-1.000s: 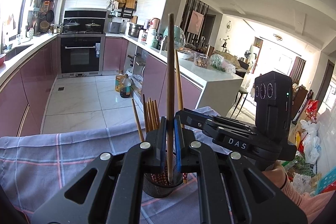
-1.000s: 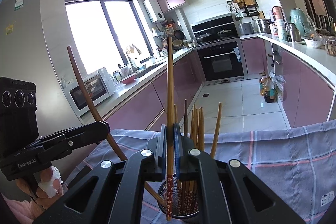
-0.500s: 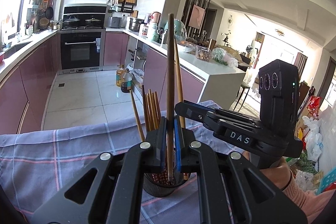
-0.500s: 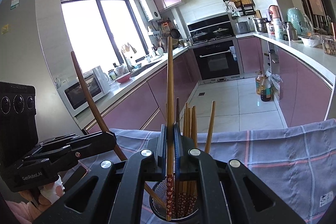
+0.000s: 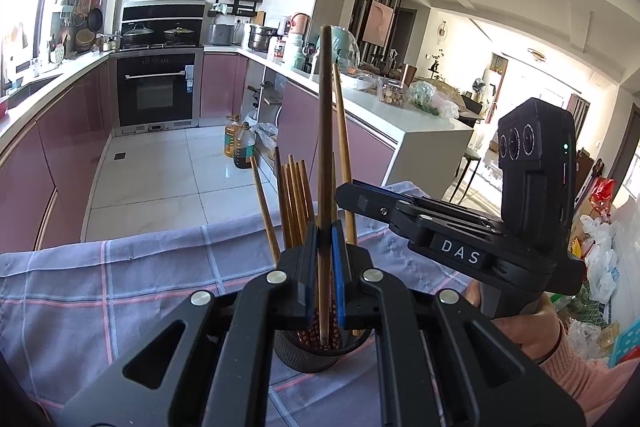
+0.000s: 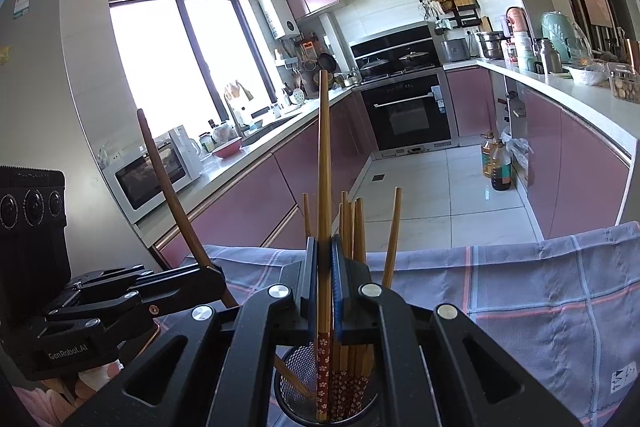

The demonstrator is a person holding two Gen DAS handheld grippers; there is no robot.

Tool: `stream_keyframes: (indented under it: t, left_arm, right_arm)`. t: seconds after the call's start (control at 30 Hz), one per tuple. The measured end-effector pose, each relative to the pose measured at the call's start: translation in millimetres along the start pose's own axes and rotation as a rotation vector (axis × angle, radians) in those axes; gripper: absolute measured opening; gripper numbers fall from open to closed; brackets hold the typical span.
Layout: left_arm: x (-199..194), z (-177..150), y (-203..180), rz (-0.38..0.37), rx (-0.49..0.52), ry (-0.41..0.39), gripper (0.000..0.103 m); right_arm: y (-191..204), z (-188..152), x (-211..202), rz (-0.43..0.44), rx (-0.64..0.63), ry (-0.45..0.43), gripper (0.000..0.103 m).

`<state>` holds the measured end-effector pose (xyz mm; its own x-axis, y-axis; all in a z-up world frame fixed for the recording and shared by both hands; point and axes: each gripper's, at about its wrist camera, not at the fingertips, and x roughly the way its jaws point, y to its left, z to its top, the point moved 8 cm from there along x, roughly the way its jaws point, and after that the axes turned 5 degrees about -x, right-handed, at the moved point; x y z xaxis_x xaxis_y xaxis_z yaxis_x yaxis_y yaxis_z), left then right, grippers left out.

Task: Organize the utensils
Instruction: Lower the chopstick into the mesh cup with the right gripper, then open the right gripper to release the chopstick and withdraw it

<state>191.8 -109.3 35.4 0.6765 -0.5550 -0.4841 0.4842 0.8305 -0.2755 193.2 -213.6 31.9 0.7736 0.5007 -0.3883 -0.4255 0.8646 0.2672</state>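
Only the right wrist view shows the red flowered tip of the light chopstick (image 6: pixel 324 187) clamped upright by the right gripper (image 6: pixel 325 283) over the mesh holder (image 6: pixel 298 379). Meanwhile, the left gripper (image 5: pixel 325 267) pinches a darker, plain chopstick (image 5: pixel 325 147), also upright, above the same holder.

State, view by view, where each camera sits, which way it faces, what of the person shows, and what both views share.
Left wrist: sits on the left tool, shut on a dark chopstick, facing the oven and island counter; shows the right tool and a hand.
Right wrist: sits on the right tool, shut on a chopstick, facing the window and oven; shows the left tool.
Shared: holder, checked cloth, oven.
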Motion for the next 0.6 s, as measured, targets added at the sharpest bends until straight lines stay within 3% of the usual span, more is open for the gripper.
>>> stream_keyframes:
  t: [0.23, 0.6]
  left_arm:
    - [8, -4, 1, 0.01, 0.006, 0.021, 0.008]
    - [20, -23, 1, 0.016, 0.037, 0.081, 0.008]
  right_arm:
    - [-3, -5, 5, -0.041, -0.012, -0.004, 0.006]
    - [-5, -29, 15, -0.049, -0.011, 0.059, 0.006]
